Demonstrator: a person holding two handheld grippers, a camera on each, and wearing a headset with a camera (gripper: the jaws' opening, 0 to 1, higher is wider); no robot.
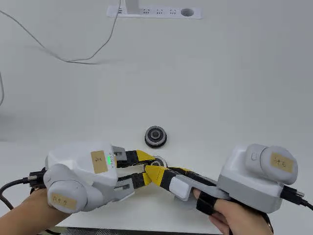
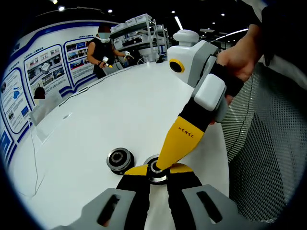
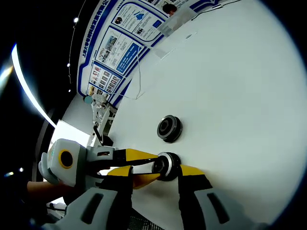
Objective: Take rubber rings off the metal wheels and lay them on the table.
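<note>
At the near edge of the table [image 1: 220, 98], the left gripper [image 2: 157, 170] clamps the near wheel [image 1: 159, 161] while the right gripper [image 3: 166, 173] straddles it half open, pinch unclear, so steady it and peel its rubber ring [image 3: 173, 160] edge-first; the second wheel [image 1: 155, 136] stands just beyond.

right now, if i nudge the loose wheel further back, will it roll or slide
The loose wheel seems to lie flat, so it probably slides rather than rolls. Its metal hub suggests heavy for its size. The smooth table likely gives little grip.
</note>
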